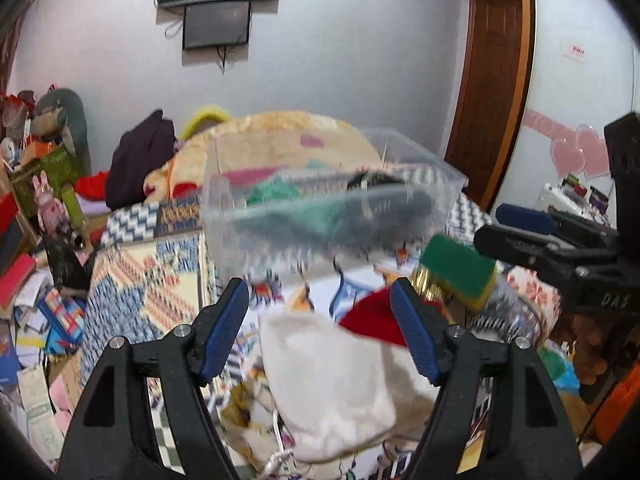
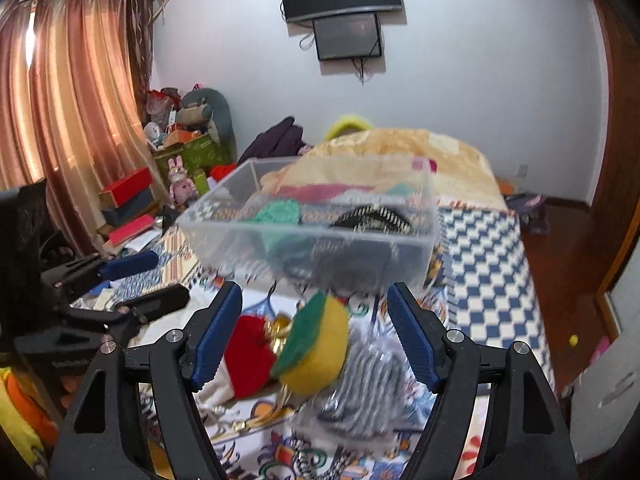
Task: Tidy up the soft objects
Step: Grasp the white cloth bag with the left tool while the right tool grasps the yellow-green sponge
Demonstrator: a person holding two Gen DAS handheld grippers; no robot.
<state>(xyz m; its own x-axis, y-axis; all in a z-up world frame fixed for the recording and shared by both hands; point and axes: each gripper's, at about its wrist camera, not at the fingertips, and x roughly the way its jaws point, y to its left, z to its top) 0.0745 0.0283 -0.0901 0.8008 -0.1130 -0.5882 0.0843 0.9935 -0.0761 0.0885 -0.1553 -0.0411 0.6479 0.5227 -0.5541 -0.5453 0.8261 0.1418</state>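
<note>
A clear plastic bin [image 1: 328,204] [image 2: 308,232] stands on the patterned bedspread and holds a teal soft item [image 2: 280,212] and dark items. Before it lie a cream cloth pouch [image 1: 332,380], a red soft piece [image 1: 376,316] [image 2: 248,356], a green-and-yellow sponge [image 1: 460,272] [image 2: 316,348] and a striped bag [image 2: 364,380]. My left gripper [image 1: 320,328] is open above the pouch. My right gripper [image 2: 312,332] is open above the sponge; it shows in the left wrist view [image 1: 520,228].
A folded yellow blanket [image 2: 400,156] lies behind the bin. Boxes, toys and papers [image 1: 44,240] crowd the floor at the left. A curtain [image 2: 68,100] hangs left; a wooden door [image 1: 492,92] is at the right.
</note>
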